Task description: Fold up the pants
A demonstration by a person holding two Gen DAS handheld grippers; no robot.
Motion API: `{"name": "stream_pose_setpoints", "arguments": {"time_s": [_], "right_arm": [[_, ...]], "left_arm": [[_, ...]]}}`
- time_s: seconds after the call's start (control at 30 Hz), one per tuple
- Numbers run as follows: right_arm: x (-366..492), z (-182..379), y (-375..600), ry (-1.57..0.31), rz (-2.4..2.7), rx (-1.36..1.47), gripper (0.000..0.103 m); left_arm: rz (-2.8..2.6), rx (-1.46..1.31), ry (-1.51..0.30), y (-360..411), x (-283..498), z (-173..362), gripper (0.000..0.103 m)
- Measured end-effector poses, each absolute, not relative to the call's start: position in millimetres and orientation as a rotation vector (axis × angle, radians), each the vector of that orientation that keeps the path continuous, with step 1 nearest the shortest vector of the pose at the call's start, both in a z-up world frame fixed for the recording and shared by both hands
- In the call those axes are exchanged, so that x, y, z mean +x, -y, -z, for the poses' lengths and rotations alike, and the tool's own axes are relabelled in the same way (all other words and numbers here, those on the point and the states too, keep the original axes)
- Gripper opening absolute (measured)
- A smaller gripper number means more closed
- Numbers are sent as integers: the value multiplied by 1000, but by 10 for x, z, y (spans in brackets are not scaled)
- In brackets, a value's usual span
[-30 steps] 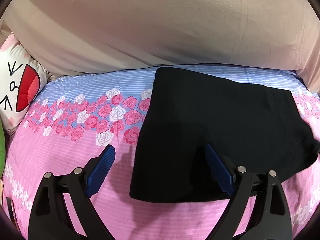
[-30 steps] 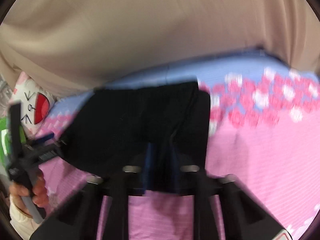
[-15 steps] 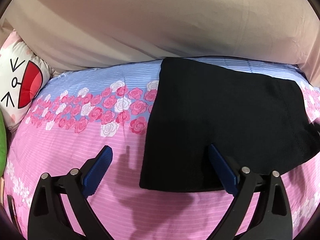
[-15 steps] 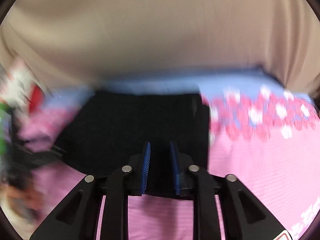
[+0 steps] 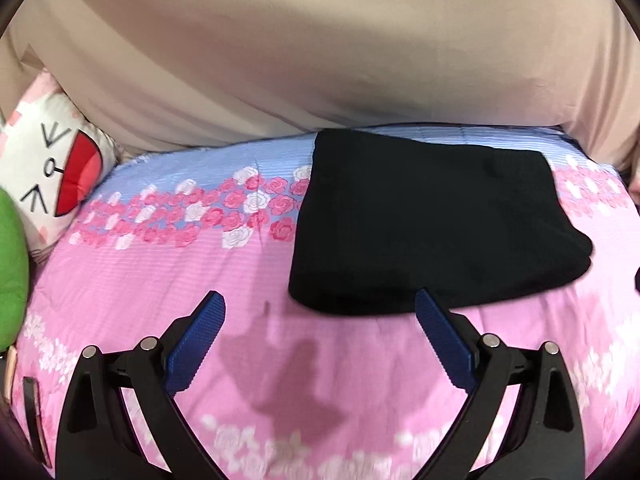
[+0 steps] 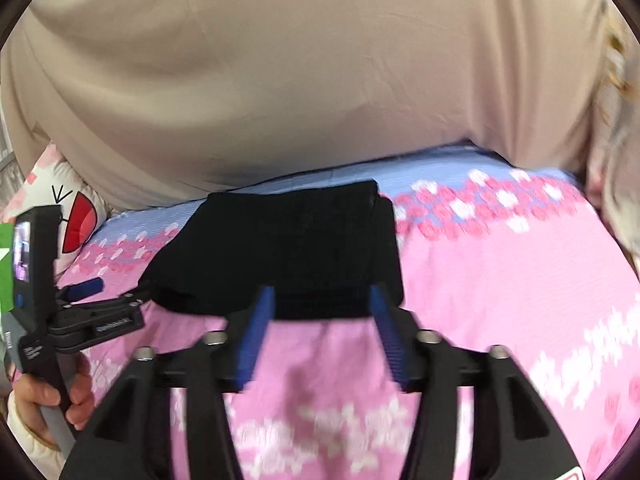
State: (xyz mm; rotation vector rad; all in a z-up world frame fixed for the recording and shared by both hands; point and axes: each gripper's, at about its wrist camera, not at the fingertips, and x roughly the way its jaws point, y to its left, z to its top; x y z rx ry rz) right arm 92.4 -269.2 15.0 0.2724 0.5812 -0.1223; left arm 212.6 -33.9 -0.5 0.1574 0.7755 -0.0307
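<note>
The black pants (image 5: 424,220) lie folded into a compact rectangle on the pink floral bedspread (image 5: 160,280); they also show in the right wrist view (image 6: 288,248). My left gripper (image 5: 320,304) is open and empty, hovering just in front of the pants' near edge. My right gripper (image 6: 322,300) is open and empty, its fingertips at the near edge of the pants. The left gripper also shows at the left of the right wrist view (image 6: 86,294), held by a hand (image 6: 48,396).
A beige curtain-like cloth (image 5: 320,60) hangs behind the bed. A white cartoon-face pillow (image 5: 52,172) and a green object (image 5: 10,272) sit at the left. Pink bedspread (image 6: 500,300) stretches to the right of the pants.
My right gripper has opened, letting go of the pants, and drawn back. My left gripper has pulled back toward me, off the pants. The pants lie flat.
</note>
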Motion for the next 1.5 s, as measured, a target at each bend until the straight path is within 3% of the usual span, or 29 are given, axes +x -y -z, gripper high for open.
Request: {"name": "stream_pose_setpoints", "arguments": {"time_s": [0.17, 0.67, 1.5], "right_arm": [[527, -62, 2568, -585, 139, 252, 69], [-128, 370, 2275, -624, 184, 241, 73], [-367, 405, 2098, -640, 176, 227, 76]], "left_arm": [[20, 144, -737, 276, 1615, -53, 98], [67, 123, -665, 286, 665, 163, 98], [74, 88, -764, 199, 475, 338, 98]]}}
